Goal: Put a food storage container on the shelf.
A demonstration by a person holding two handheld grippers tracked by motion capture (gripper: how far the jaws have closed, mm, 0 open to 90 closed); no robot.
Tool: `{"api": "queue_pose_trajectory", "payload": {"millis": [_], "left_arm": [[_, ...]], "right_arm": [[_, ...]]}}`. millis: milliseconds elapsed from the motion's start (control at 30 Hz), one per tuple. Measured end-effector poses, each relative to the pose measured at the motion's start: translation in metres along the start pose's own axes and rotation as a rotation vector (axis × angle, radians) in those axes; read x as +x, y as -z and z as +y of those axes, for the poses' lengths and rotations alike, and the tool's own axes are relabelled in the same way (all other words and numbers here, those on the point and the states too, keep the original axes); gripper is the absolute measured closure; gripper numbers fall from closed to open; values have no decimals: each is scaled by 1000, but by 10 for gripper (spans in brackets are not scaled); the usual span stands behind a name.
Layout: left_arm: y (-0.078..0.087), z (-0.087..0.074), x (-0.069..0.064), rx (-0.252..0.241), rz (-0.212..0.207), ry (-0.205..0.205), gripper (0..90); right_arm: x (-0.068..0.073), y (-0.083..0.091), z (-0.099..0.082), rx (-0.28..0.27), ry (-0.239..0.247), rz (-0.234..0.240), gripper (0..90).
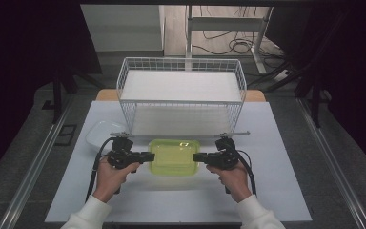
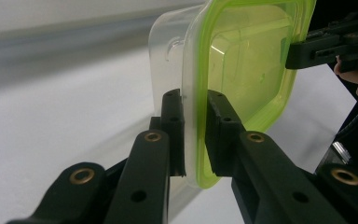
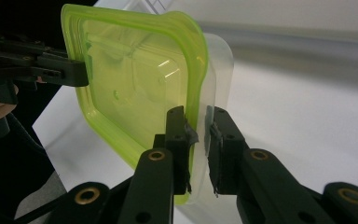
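White tabletop [image 1: 276,191] fills the foreground, where the left gripper [image 1: 148,156] and right gripper [image 1: 198,157] each pinch an opposite rim of a green-lidded clear container [image 1: 174,157]. No writing is legible on it. Behind stands a white wire basket [image 1: 181,95].

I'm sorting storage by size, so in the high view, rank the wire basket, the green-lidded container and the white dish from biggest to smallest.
1. Wire basket
2. Green-lidded container
3. White dish, though the basket and the left gripper partly hide it, so its rank below the container is unsure.
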State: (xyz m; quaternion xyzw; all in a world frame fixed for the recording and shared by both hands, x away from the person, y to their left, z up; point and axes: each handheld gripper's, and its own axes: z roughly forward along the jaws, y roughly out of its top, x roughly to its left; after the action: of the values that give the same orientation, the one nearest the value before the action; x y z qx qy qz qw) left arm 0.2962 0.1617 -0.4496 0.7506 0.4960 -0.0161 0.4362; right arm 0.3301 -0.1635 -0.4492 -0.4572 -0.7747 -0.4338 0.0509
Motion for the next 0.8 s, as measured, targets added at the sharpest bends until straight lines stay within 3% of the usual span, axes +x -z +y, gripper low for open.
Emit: {"api": "queue_pose_trajectory", "payload": {"millis": [400, 800], "left_arm": [[16, 7, -16, -58, 16, -56, 794], [26, 11, -26, -100, 36, -101, 795]], "right_arm": [[16, 18, 7, -72, 102, -24, 793], [24, 27, 11, -108, 148, -29, 792]]}}
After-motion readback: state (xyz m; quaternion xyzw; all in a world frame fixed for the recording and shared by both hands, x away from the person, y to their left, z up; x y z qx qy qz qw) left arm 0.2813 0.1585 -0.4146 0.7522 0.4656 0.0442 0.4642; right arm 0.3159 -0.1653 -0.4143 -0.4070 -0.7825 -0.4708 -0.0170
